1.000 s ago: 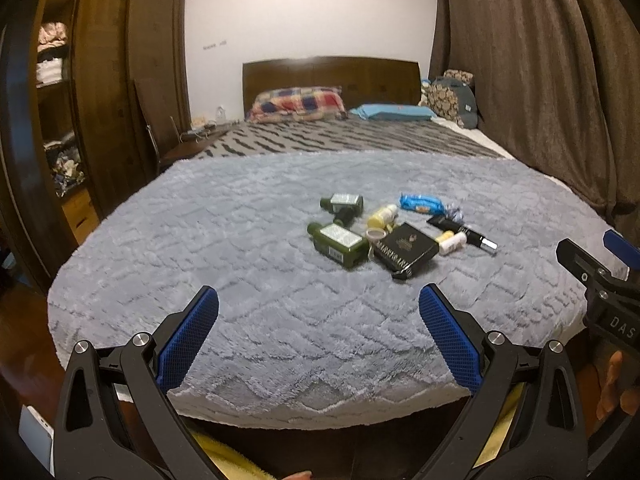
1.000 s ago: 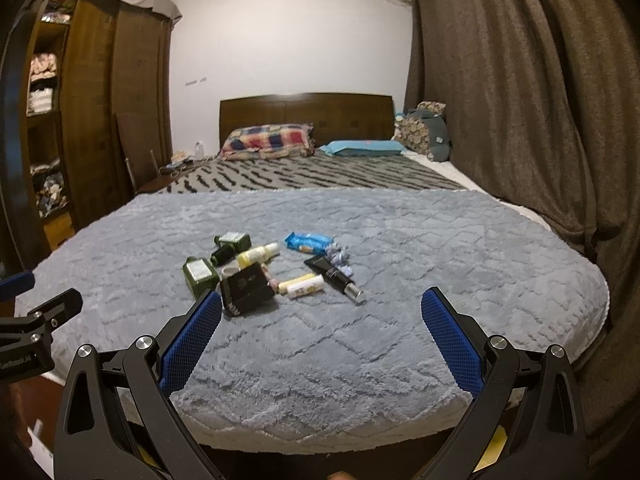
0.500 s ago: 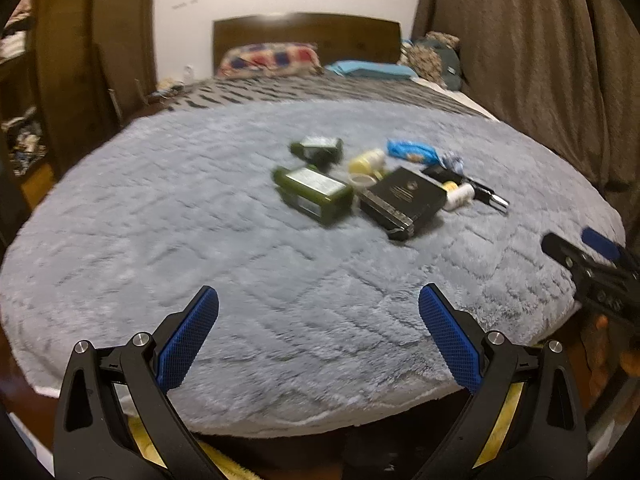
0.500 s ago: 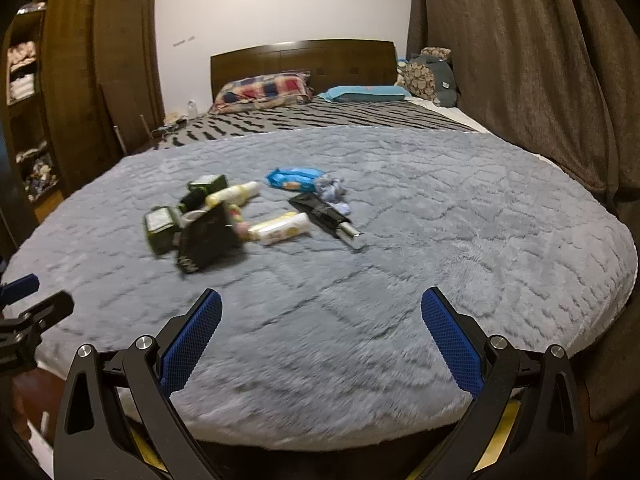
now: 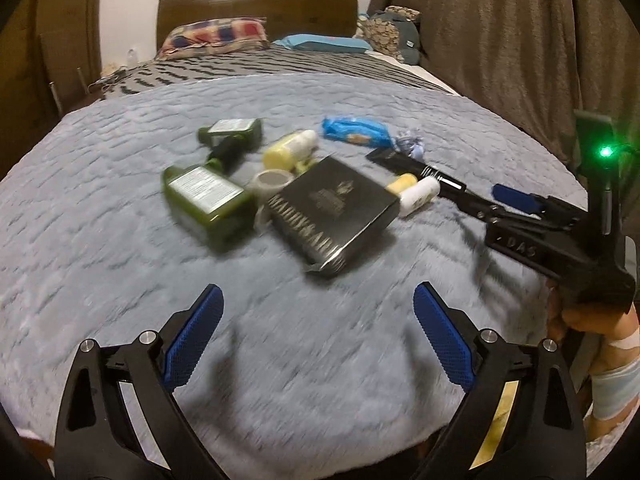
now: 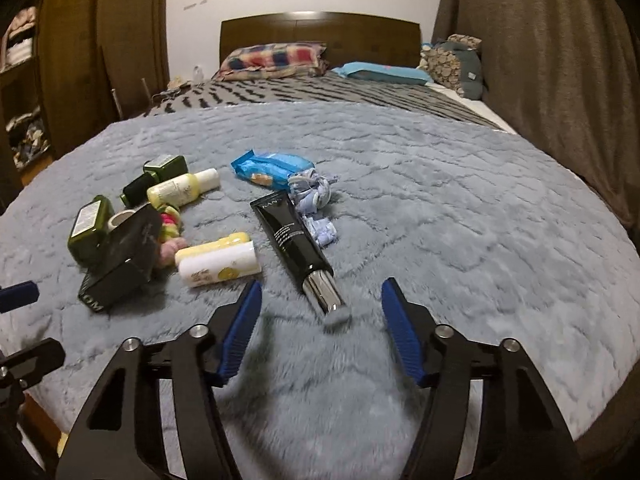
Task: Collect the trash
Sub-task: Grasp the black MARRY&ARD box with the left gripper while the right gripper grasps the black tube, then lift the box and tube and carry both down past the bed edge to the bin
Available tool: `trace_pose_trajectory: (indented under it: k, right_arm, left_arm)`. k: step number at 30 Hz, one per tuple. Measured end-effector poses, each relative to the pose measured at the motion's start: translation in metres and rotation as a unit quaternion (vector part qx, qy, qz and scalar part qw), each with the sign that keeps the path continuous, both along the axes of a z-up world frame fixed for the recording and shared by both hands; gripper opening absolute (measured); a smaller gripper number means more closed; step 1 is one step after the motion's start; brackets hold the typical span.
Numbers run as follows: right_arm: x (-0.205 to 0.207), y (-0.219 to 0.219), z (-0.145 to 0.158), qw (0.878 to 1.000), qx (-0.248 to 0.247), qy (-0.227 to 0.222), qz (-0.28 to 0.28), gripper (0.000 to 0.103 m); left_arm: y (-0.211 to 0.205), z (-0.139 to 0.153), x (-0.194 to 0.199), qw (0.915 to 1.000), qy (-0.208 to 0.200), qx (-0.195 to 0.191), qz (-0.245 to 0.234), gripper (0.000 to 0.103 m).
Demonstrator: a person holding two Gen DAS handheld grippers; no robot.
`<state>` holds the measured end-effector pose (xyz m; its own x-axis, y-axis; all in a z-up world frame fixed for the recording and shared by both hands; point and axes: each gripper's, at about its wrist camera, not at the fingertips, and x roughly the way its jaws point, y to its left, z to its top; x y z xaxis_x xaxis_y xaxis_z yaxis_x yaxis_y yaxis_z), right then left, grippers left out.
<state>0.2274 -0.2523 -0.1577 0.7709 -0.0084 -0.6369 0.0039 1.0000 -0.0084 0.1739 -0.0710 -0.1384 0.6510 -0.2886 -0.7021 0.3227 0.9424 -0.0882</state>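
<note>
The black tube [image 6: 294,250] lies on the grey bed cover [image 6: 460,216], its long axis running 11 to 5 o'clock, silver cap nearest the right tool [image 6: 322,320], at 12 o'clock between jaws that have just been narrowing, touching nothing. The left tool [image 5: 318,346], spread wide and empty, tilts down toward the black box [image 5: 334,210]

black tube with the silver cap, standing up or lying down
Lying down: the black tube rests flat on the grey blanket, silver cap toward the camera.

Dim, motion-blurred, fisheye-warped edges
</note>
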Motion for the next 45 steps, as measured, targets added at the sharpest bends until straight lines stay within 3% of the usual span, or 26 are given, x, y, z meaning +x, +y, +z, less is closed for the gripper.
trace_pose_trajectory:
  k: [8,11,13,20,29,33,37,38,42,45]
  right_arm:
    - [0.023,-0.001,-0.012,0.999,0.011,0.025,0.019,0.047]
    - [0.03,0.002,-0.012,0.999,0.009,0.026,0.024,0.044]
    - [0.035,0.004,-0.012,0.999,0.006,0.028,0.028,0.041]
    - [0.036,0.008,-0.01,0.999,0.01,0.019,0.033,0.031]
    - [0.025,0.018,-0.007,0.999,0.024,0.018,0.043,0.028]
    - [0.024,0.017,-0.007,0.998,0.029,0.018,0.043,0.027]
    - [0.025,0.014,-0.007,0.998,0.036,0.018,0.04,0.027]
    - [0.025,0.013,-0.007,0.998,0.038,0.018,0.038,0.027]
    - [0.027,0.01,-0.008,0.998,0.047,0.015,0.037,0.027]
    - [0.024,0.009,-0.006,0.998,0.05,0.011,0.036,0.027]
  left_arm:
    - [-0.028,-0.015,0.039,0.9998,0.019,0.011,-0.004,0.089]
    - [-0.033,-0.019,0.049,0.9996,0.019,0.021,0.0,0.079]
    - [-0.034,-0.021,0.055,0.9995,0.017,0.027,0.0,0.066]
    - [-0.019,-0.016,0.059,0.9999,0.011,0.007,0.001,0.035]
    - [-0.017,-0.005,0.061,0.9995,-0.012,0.028,-0.001,0.035]
    - [-0.026,0.004,0.065,0.9979,-0.037,0.053,-0.003,0.057]
    - [-0.038,0.01,0.07,0.9961,-0.052,0.066,-0.028,0.058]
    - [-0.041,0.009,0.073,0.9958,-0.051,0.069,-0.034,0.056]
    - [-0.045,0.005,0.082,0.9961,-0.043,0.066,-0.041,0.034]
    - [-0.042,0.006,0.082,0.9965,-0.045,0.056,-0.044,0.028]
